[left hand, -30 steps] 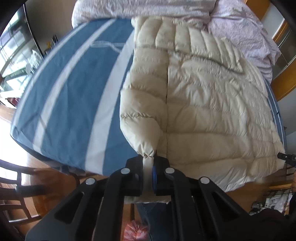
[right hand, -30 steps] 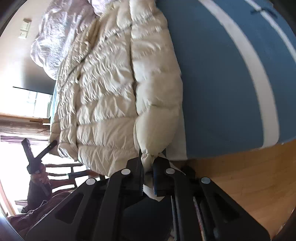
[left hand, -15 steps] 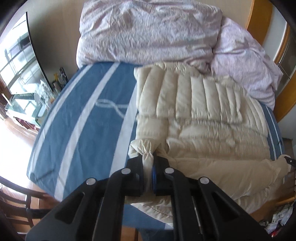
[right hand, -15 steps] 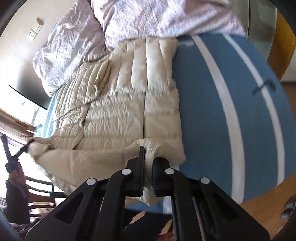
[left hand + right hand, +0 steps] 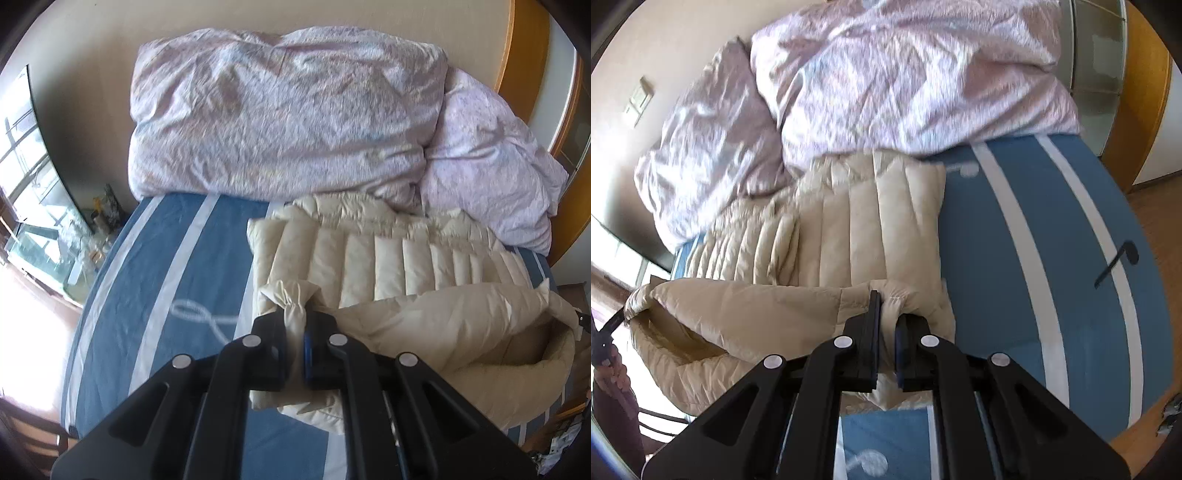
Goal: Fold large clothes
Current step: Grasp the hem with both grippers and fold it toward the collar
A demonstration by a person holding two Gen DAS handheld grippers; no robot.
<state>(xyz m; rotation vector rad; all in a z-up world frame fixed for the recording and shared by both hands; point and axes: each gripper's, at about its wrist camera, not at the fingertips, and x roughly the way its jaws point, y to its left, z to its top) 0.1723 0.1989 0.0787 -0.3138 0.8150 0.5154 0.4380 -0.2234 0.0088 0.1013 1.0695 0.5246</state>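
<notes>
Both the left gripper [image 5: 295, 334] and right gripper [image 5: 886, 325] pinch the puffy coat's [image 5: 388, 266] bottom corners; this lifts its bottom edge to fold it.

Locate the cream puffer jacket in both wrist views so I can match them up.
Left wrist: the puffer jacket fills centre to lower right, its corner clamped in the left gripper.
Right wrist: puffer jacket centre to lower left, its corner clamped in the right gripper.
Shared landmark: the lilac duvet behind it.
</notes>
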